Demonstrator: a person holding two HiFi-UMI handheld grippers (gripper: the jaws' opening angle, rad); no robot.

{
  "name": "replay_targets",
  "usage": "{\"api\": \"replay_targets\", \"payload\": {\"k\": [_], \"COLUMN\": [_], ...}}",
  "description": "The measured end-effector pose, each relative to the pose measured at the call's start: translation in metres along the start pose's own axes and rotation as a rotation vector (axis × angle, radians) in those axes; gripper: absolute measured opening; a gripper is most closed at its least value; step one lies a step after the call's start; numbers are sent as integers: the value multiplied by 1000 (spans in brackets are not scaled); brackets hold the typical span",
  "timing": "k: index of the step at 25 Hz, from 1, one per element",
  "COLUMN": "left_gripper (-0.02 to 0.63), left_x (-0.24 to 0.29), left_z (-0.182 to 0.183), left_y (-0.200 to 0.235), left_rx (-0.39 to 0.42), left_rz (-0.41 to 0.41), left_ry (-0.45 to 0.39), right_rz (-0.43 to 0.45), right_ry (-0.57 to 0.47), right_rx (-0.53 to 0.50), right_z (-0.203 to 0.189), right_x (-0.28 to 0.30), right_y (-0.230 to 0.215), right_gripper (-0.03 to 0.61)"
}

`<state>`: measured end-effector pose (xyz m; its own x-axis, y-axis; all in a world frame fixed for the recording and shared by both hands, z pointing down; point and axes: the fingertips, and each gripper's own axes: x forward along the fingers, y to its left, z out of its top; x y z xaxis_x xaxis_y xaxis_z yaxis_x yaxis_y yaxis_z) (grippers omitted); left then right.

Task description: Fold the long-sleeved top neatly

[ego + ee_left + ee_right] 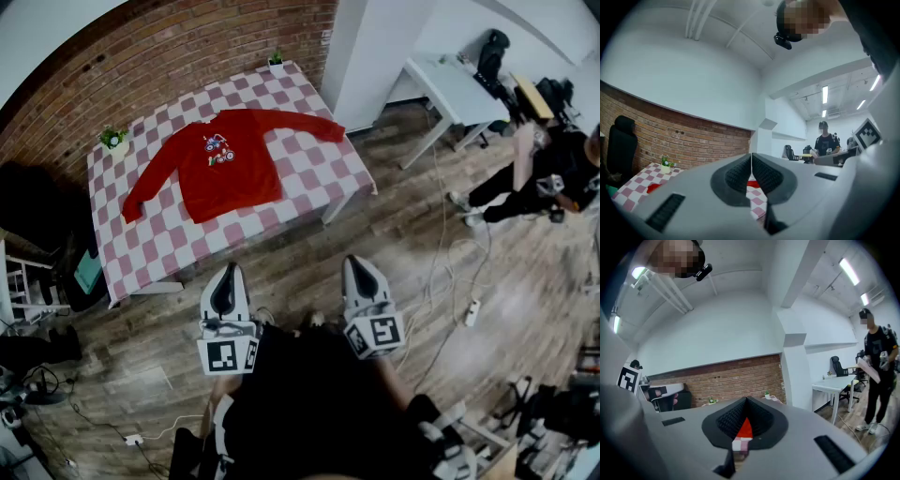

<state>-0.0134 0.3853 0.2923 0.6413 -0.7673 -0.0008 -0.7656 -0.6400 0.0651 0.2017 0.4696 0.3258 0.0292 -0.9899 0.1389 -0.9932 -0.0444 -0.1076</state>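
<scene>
Counting from the head view: one red long-sleeved top [225, 164], one checked table [323, 187], one potted plant [114, 139] at the table's 10 o'clock corner, a second potted plant [276, 60] at its 1 o'clock corner. The top lies flat and spread in the middle of the table, collar toward the brick wall [141, 56] at 12 o'clock, hem toward 6; its long axis, sleeve to sleeve, runs from 8 to 2 o'clock. Left gripper [228, 269] and right gripper [359, 262] hang at 6 o'clock, well apart from the table, each with jaws pressed together on nothing. Bare wood floor [300, 253] lies between. At 3 o'clock: one white desk [450, 89], one person [544, 178], loose cables [448, 272]
</scene>
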Motion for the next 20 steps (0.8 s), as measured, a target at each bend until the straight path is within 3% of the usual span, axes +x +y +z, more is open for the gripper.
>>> {"api": "replay_targets", "payload": {"k": [11,17,19,20], "left_gripper": [11,11,11,11], "left_x": [-1,-3,-4,-5], "left_z": [1,0,-4,-5], "left_y": [2,7,10,11], "left_rx": [-50,-24,-25,-28], "left_rz": [-3,-19,-19,-20], "left_ry": [-2,-1,7,10], "right_rz": [15,-8,-8,-10], "right_ry": [-17,-81,-59,-46], "right_rx": [-7,16,47,50], "right_z": [5,19,11,7], "right_x": [0,0,5,6], "right_y": [10,12,13,14], "right_gripper": [8,17,136,157]}}
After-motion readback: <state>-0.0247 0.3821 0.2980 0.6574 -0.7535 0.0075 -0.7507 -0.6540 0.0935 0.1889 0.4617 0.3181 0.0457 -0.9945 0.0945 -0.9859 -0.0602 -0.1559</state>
